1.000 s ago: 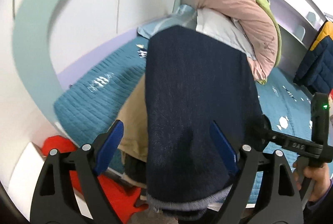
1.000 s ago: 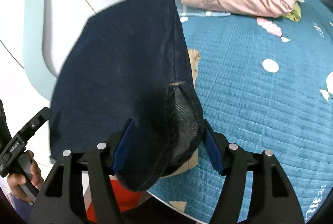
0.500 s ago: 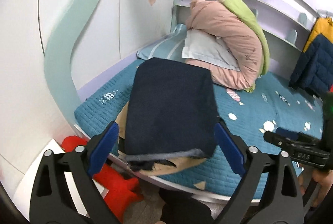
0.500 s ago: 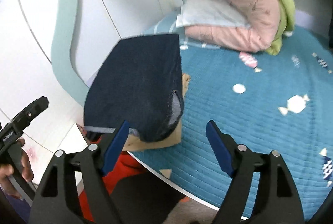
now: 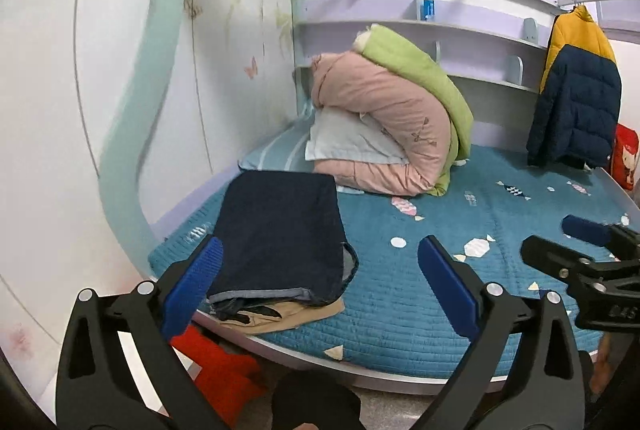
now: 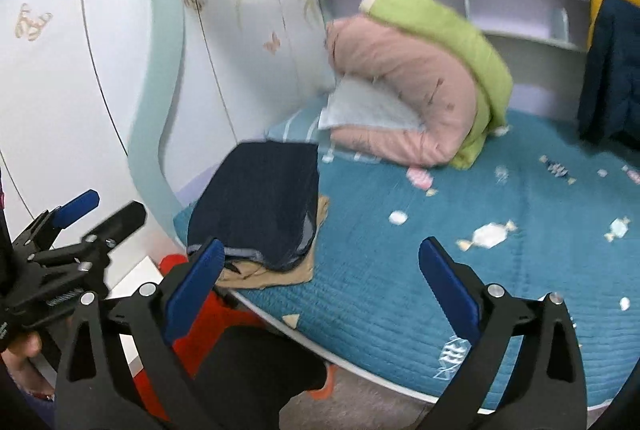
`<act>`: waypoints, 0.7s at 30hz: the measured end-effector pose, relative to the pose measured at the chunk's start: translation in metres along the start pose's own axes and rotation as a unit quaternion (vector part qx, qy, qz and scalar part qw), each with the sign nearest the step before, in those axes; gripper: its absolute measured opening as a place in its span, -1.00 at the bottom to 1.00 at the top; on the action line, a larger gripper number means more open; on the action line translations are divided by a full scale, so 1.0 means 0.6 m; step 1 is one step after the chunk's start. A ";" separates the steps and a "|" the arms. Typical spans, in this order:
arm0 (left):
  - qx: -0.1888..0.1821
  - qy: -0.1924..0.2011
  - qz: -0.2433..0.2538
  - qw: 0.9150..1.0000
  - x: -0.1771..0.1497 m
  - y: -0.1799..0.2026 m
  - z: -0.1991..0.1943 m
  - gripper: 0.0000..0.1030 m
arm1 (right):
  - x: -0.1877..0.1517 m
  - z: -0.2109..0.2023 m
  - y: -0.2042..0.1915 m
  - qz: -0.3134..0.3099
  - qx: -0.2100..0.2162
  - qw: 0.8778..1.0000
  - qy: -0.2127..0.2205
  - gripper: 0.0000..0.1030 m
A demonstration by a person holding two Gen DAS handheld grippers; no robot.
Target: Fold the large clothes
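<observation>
Resting: folded navy garment (image 5: 280,234) flat on tan folded garment (image 5: 280,314), both at near-left corner of bed (image 5: 400,310).
L hand-held gripper (image 5: 318,280): fingers wide apart, holding nothing, off the stack.
R hand-held gripper (image 6: 318,280): fingers wide apart, holding nothing.
Bed far end: pink duvet (image 5: 384,118) w/ green cover (image 5: 420,70).
Right-wrist view: blurred; stack edges prob. aligned, not sure.

Right gripper (image 6: 320,284) fingers spread wide, nothing between them. Folded navy garment (image 6: 260,204) lies on a tan garment (image 6: 272,272) at the near left corner of the teal bed (image 6: 460,270). Pink quilt (image 6: 400,102) with green quilt (image 6: 440,30) at the bed's far side. Left gripper (image 6: 94,210) at frame left, apart from the stack.
</observation>
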State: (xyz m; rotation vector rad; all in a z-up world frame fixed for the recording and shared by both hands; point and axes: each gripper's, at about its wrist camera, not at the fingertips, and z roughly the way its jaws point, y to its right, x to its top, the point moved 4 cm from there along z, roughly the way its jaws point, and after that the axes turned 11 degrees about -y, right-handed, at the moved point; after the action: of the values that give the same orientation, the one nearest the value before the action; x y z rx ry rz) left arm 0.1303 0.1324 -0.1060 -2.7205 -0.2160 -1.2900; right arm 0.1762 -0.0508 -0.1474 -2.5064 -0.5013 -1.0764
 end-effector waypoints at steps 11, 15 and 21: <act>0.027 0.035 0.038 0.998 0.000 0.089 -0.094 0.91 | -0.026 -0.138 0.024 0.002 -0.032 0.997 0.070 0.85; 0.018 0.043 0.037 0.998 0.000 0.108 -0.119 0.91 | -0.032 -0.173 0.035 0.004 -0.049 0.995 0.089 0.85; 0.015 0.066 0.041 0.997 0.005 0.130 -0.153 0.91 | -0.037 -0.212 0.037 0.003 -0.054 0.992 0.111 0.85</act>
State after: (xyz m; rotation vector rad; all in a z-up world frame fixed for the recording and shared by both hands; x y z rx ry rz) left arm 0.0768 0.0405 -0.0498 -2.5787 -0.1079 -1.4241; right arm 0.0939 -0.1324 -0.0863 -2.4347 -0.3812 -1.3926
